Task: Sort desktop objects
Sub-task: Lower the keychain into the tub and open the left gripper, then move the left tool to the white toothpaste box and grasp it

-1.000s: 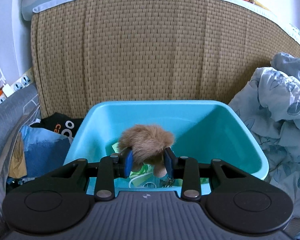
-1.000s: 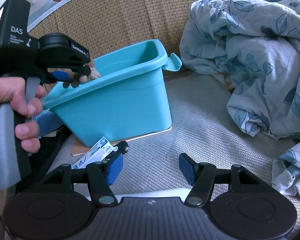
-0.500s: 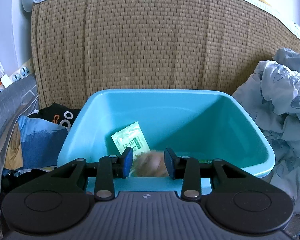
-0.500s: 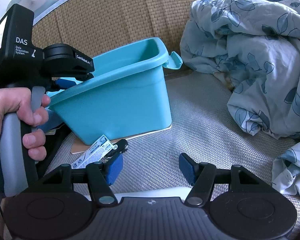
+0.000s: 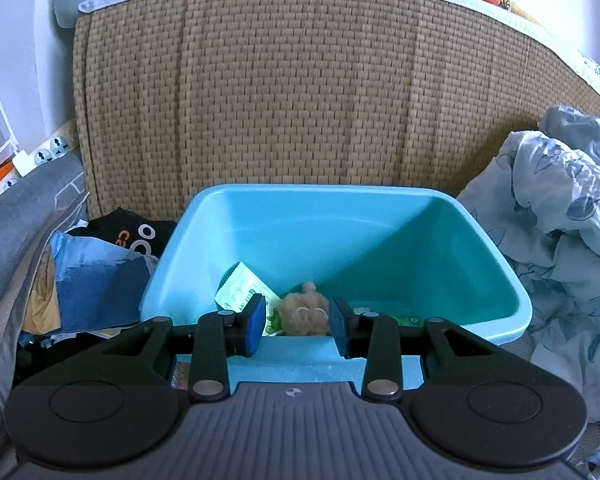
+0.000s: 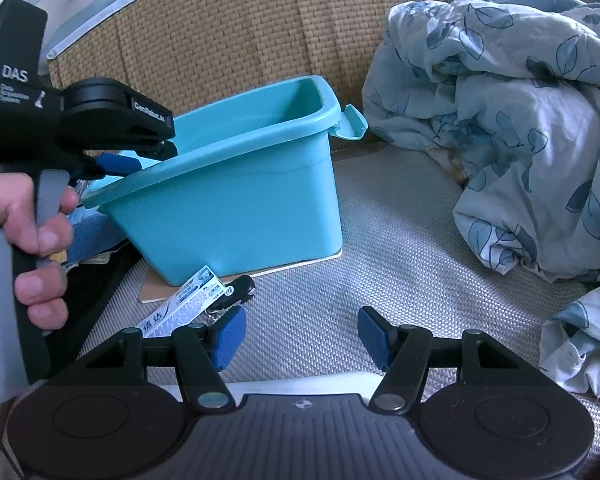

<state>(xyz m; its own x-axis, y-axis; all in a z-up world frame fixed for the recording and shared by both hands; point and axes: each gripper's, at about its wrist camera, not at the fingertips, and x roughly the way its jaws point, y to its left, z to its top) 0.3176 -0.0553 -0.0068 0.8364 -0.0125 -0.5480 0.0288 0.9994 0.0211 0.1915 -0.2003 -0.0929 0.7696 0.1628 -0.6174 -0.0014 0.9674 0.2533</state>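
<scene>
Dropped from the left claw [image 5: 298, 325], now spread and empty, the brown furry toy [image 5: 303, 313] lies in the turquoise plastic bin [image 5: 380, 240]; the right claw [image 6: 302, 336], spread and empty, has the printed white tube [image 6: 184, 300] at its ten o'clock left to sort.

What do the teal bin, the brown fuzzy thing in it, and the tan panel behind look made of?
Teal bin: apparently moulded plastic, smooth with a soft sheen, rolled rim.
Brown fuzzy thing: looks like plush or faux fur, with a matte, fluffy outline; what's underneath can't be told.
Tan panel: woven mat, rattan- or straw-like, showing a regular basket-weave pattern and a pale fabric edge binding.
</scene>
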